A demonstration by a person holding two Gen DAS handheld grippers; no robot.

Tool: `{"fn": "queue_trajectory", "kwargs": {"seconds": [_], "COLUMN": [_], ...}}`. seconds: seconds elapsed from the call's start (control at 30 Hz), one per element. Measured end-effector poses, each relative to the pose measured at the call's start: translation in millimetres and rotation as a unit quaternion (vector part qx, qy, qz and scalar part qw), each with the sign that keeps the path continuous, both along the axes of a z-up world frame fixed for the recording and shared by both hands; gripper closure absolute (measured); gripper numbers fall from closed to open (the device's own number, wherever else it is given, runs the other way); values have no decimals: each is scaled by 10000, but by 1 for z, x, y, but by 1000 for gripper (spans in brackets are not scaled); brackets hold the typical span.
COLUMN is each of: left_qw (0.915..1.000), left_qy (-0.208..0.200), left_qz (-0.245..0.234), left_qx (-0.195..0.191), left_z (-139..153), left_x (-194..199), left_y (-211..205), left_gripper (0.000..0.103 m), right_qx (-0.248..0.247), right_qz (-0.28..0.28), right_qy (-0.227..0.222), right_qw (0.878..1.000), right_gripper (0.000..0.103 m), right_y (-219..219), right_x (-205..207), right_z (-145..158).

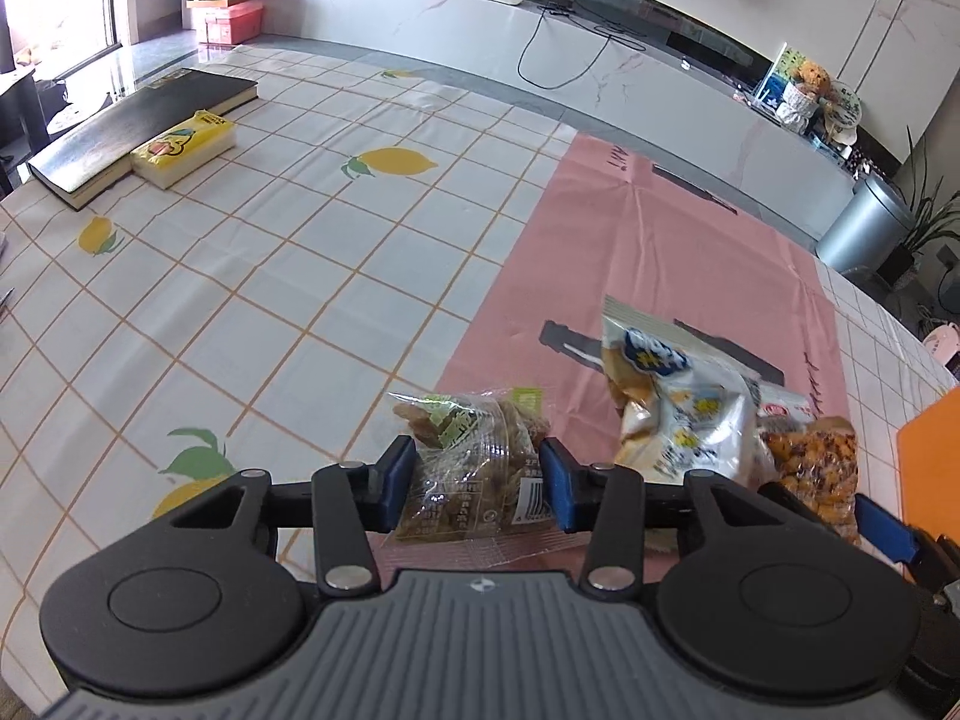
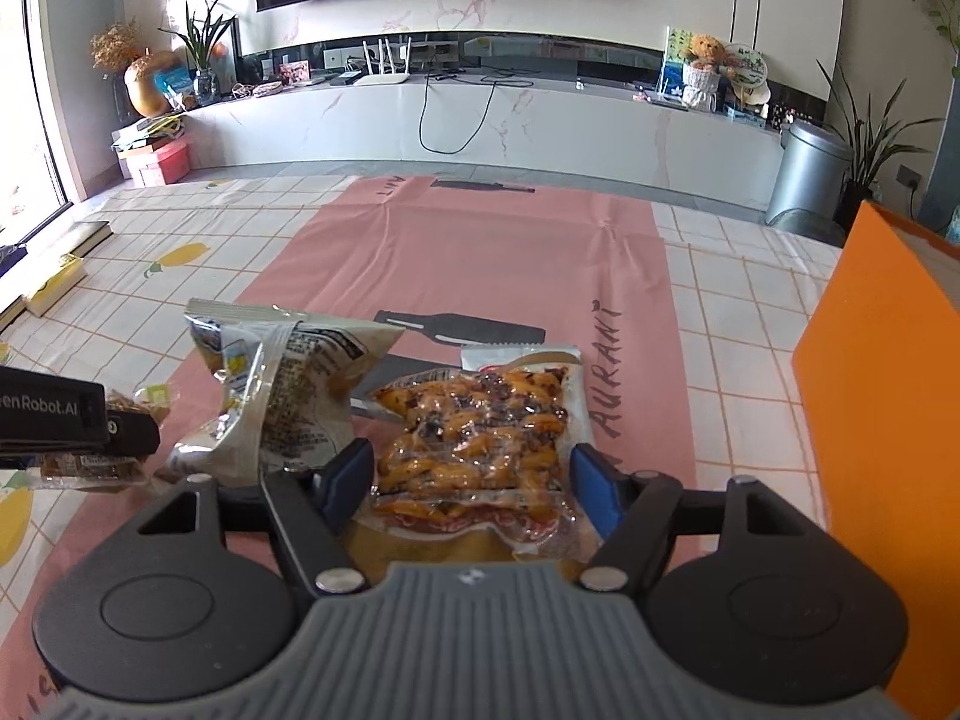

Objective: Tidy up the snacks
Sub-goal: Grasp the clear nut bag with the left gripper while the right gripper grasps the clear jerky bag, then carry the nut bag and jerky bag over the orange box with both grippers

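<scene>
Two fisheye views look along a pair of hand-held grippers above a table (image 1: 252,276) covered by a lemon-print checked cloth, with a pink mat (image 2: 510,264) laid across it.

The left hand-held gripper (image 1: 477,480) is clenched on a clear packet of brown snacks (image 1: 474,462), its blue pads pressing the packet's two sides at the near edge of the pink mat. The right hand-held gripper (image 2: 471,483) grasps a vacuum-sealed pack of orange snacks (image 2: 480,426) across its width, over the pink mat. A crinkled white and blue snack bag (image 2: 282,384) sits between the two packets, touching or nearly touching the right gripper's left finger.

All three packets are probably light. The film wrappers look slippery and soft, and the loose bag's contents may crush, so a gentle pinch across the middle or on a sealed edge seems wisest. The vacuum pack looks stiffer and flatter and should hold steadier.

Only the left view shows a black book (image 1: 144,126) and a yellow tissue pack (image 1: 183,147) clearly, at the far left of the table. Only the right view shows the tall orange box (image 2: 882,420) standing at the table's right side, a likely place for the snacks, and the black body of the left gripper from the side.
</scene>
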State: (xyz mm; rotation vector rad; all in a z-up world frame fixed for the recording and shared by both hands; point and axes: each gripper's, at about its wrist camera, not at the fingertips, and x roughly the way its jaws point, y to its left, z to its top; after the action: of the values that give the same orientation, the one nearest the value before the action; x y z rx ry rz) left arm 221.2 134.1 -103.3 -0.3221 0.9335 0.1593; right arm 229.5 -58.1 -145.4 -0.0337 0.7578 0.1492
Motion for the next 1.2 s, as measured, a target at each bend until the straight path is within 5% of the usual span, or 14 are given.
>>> {"fn": "queue_trajectory", "kwargs": {"seconds": [0.6,1.2], "left_qw": [9975,9839], "left_qy": [-452,-1174], "left_qz": [-434,-1271], "left_qx": [-333,-460], "left_z": [58,118], "left_x": [-71,-109], "left_y": [-54,-125], "left_gripper": [53,53], "right_qx": [346,522], "right_qz": [63,-205], "right_qy": [-400,-943], "right_qw": [9986,9940], "right_gripper": [34,34], "right_y": [-41,-120], "right_x": [-92,-155], "right_z": [60,117]}}
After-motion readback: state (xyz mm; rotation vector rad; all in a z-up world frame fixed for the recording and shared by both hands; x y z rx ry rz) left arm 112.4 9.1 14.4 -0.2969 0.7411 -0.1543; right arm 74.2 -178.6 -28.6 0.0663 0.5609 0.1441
